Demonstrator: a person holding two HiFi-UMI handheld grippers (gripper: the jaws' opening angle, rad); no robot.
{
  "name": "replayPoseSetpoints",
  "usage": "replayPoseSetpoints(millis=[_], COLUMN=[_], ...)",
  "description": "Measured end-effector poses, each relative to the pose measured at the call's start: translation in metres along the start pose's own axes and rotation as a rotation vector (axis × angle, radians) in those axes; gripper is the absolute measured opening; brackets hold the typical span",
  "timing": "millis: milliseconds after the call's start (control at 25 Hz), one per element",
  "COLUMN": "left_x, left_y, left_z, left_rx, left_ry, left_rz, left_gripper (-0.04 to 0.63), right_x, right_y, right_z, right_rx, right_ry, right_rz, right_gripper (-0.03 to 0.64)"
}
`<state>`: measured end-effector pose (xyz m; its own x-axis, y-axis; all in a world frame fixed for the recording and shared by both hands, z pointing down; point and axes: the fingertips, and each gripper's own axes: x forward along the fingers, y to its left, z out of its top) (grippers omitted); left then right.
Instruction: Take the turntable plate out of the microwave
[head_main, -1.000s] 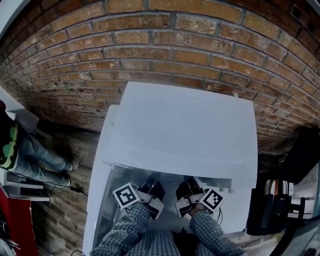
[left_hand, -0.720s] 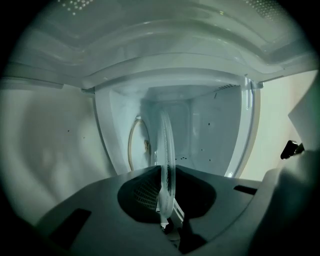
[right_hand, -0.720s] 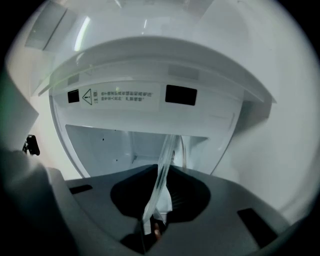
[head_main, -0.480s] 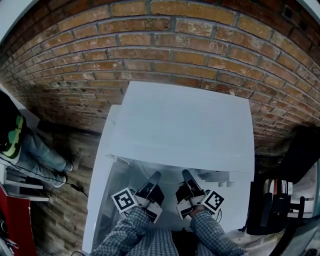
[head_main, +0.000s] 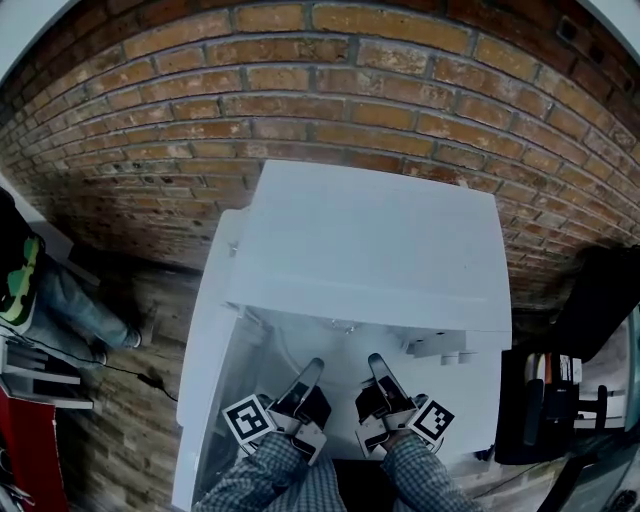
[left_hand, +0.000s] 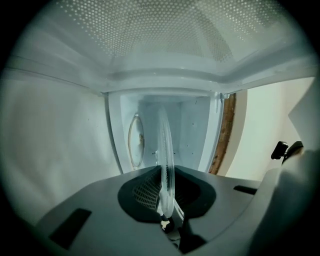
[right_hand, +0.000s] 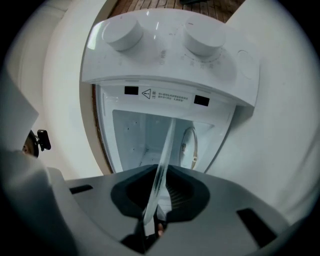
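The clear glass turntable plate (left_hand: 166, 165) shows edge-on in both gripper views, running from the jaws toward the open white microwave (head_main: 370, 250). My left gripper (head_main: 313, 368) is shut on the plate's rim; the microwave cavity (left_hand: 195, 130) lies ahead of it and the dotted door window (left_hand: 150, 30) fills the top. My right gripper (head_main: 377, 362) is shut on the plate (right_hand: 161, 165) too, facing the cavity (right_hand: 135, 135) below the control panel (right_hand: 170, 55). In the head view both grippers sit side by side just outside the microwave's front, and the glass itself is hard to make out.
A brick wall (head_main: 330, 90) stands behind the microwave. Two round knobs (right_hand: 122, 32) sit on the control panel. A person (head_main: 40, 290) is at the far left near the floor. Dark equipment (head_main: 560, 400) stands at the right.
Both grippers have drawn back toward me out of the microwave's front; their fingers, earlier tucked under its top edge, now show in the open with the plate between them.
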<state>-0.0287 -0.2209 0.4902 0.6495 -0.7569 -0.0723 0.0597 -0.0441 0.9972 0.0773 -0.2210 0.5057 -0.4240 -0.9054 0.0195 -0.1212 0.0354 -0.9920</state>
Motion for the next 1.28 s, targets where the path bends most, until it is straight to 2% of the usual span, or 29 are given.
replayPoseSetpoints(millis=[160,360,680,1280], left_x=[-0.012,-0.032,-0.058,-0.151], left_y=[-0.003,-0.003,-0.009,-0.037], left_z=[-0.004,-0.015,-0.043,-0.146], left_rx=[0.018,-0.009,0.013,0.031], left_ry=[0.011,0.031,0.063,-0.016], left_rz=[-0.026,-0.029,-0.036,-0.092], left_gripper=[0.041,0.041,0.041,0.041], right_x=[-0.011,-0.029,-0.068,-0.194], right_y=[0.004,0.009,0.011,0.039], right_z=[-0.007,-0.021,-0.035,-0.072], right_rx=[-0.034,-0.06,-0.041,-0.095], right_ry=[-0.02,-0.027,-0.041,0.015], right_rz=[0.004,0.01,0.013,0.072], right_gripper=[0.054,0.054,0.054,0.054])
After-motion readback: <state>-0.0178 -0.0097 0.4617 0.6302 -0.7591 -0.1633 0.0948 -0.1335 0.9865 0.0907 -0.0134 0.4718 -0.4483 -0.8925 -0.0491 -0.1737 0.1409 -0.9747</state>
